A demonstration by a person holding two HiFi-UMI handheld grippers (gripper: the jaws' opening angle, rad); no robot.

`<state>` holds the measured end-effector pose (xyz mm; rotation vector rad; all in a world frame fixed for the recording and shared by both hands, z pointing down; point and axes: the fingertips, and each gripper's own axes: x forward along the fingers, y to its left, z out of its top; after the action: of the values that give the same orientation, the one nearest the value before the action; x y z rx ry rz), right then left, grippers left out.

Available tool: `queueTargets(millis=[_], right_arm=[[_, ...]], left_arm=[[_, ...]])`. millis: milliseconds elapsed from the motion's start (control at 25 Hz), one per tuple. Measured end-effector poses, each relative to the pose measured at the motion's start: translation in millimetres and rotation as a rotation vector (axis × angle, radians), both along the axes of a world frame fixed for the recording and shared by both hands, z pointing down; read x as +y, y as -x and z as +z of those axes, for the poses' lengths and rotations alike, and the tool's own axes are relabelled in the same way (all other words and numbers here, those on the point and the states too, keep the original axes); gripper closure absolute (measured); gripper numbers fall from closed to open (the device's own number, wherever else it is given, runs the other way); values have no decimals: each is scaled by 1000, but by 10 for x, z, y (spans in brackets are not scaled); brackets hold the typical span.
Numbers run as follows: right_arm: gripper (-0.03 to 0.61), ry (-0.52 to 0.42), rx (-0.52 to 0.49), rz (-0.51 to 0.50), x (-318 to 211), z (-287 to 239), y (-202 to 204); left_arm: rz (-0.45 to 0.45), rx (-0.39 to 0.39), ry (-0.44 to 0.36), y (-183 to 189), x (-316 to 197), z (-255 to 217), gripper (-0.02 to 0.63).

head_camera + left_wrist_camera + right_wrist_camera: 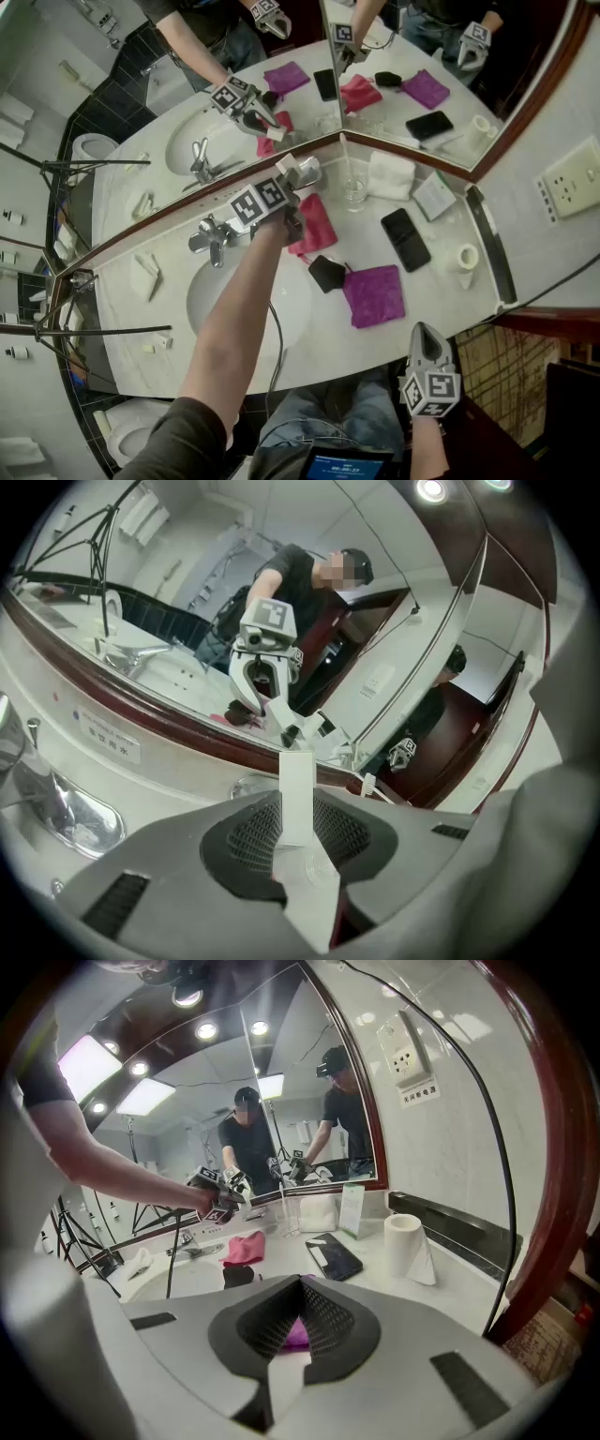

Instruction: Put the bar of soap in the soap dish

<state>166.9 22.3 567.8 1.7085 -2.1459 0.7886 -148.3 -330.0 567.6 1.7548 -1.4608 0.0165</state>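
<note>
Glossy counter [364, 236], slim rectangular soap bar [297, 794]

Seen from above, a pale worktop [441, 302] beneath a corner mirror [187, 103]. A pink-red cloth [317, 228] lies just below the left jaws, with a chrome tap [211, 236] and oval basin [239, 300] to their left and a clear glass [353, 191] and folded white towel [390, 174] to their right. Straight ahead of the right jaws lies a magenta cloth [373, 294], a small black pouch [326, 273] just beside its left corner. Beyond it is a dark phone [406, 238], with a toilet roll [466, 256] further right.
</note>
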Motion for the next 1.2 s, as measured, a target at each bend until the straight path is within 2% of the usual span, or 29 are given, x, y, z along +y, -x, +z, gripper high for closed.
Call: queueTargets(millis=[200,320,560,800,1040,1200], right_arm=[[560,-19,-4,-23,-30,-130,83],[561,-43,-7,-39,-57,-260,126],[560,-82,-9,-59,-104,-506,149],[560,-119,-6,-58,-142,-708,99],[561,-143,-10,-70,-191,-753,61],[560,-130,-12,-86,-247,-719,87]], left_arm=[[53,-61,-6,-67,230,-239,523],[116,-134,-20,-143,403,-441,522],[306,-404,-45,-379,729,-677,522],[541,-638,-125,-857,1065,-865,522],[718,-858,-199,-1242,1374,-721,522],[836,-1059,-257,-1419,1501,-537,522]])
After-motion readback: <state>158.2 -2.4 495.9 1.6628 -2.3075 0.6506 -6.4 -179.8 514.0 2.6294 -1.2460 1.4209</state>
